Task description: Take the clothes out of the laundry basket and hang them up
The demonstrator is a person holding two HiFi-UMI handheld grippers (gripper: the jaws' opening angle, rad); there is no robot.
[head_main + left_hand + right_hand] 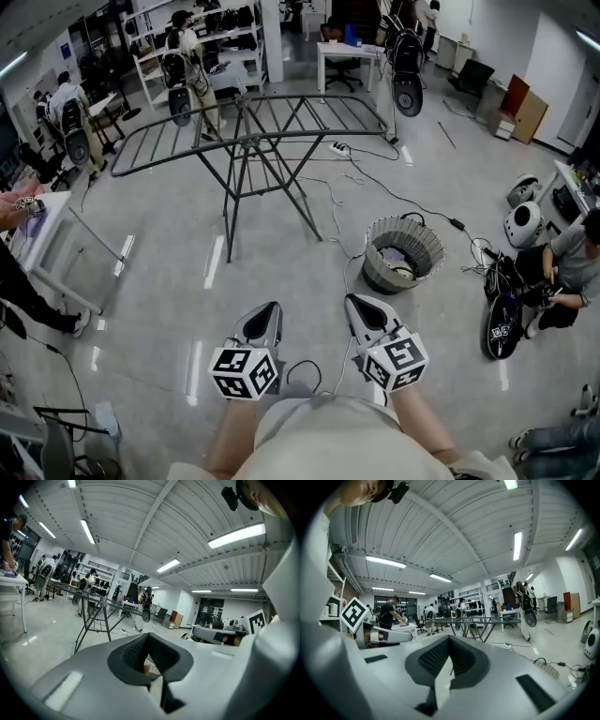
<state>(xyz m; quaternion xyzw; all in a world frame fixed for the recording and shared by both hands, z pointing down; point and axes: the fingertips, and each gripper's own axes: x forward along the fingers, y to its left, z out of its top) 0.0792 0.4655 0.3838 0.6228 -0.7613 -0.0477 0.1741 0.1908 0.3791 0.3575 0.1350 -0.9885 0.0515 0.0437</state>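
A round grey laundry basket stands on the floor ahead and to the right, with pale clothes inside. A dark metal drying rack stands bare further back, also seen in the left gripper view and the right gripper view. My left gripper and right gripper are held side by side close to the person's body, well short of the basket. Both are shut with nothing between the jaws. A sliver of the basket shows past the left jaws.
Cables and a power strip trail across the floor between rack and basket. A white table stands at the left. A seated person and equipment are at the right. Shelves, desks and people fill the back of the room.
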